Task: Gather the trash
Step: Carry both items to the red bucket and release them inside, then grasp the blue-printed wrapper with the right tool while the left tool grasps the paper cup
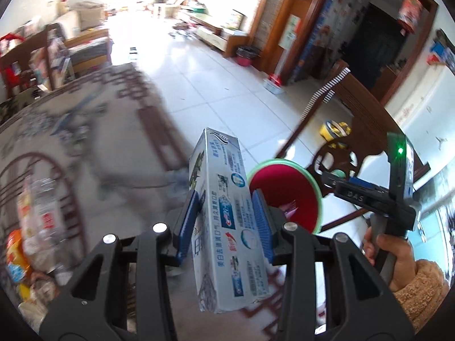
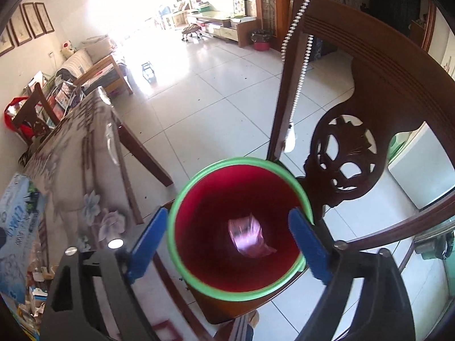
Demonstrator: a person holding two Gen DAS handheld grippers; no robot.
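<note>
The left gripper [image 1: 226, 221] is clamped on a long cardboard toothpaste box [image 1: 227, 218] — grey-blue, glossy, printed with small writing, its ribbed blue pads [image 1: 261, 221] pressing the two narrow sides about halfway up, so the box stands nearly upright between them. Just behind it sits the bin [image 1: 284, 196], a round plastic bucket with a deep red inside and a smooth pale green rim, resting on the seat of a dark carved wooden chair [image 1: 355, 130]. The right gripper [image 2: 227, 236] hangs over that bin [image 2: 239, 295] with its jaws spread wide, one pad on either side of the rim and nothing between them; at the bottom of the bucket lies a crumpled pink wrapper [image 2: 247, 238], shiny and creased. The right wrist view looks straight down into the bucket and shows the wrapper clearly, along with the chair's [image 2: 347, 159] pierced back and a beaded cord [image 2: 298, 56] draped over it. The left wrist view catches only a corner of pink, yet it shows the hand [image 1: 395, 258] in a fuzzy tan sleeve gripping the other tool's handle, and more rubbish [image 1: 31, 227] — clear plastic and bright packets — heaped on the patterned tablecloth [image 1: 85, 130]. The floor is pale glossy tile.
</note>
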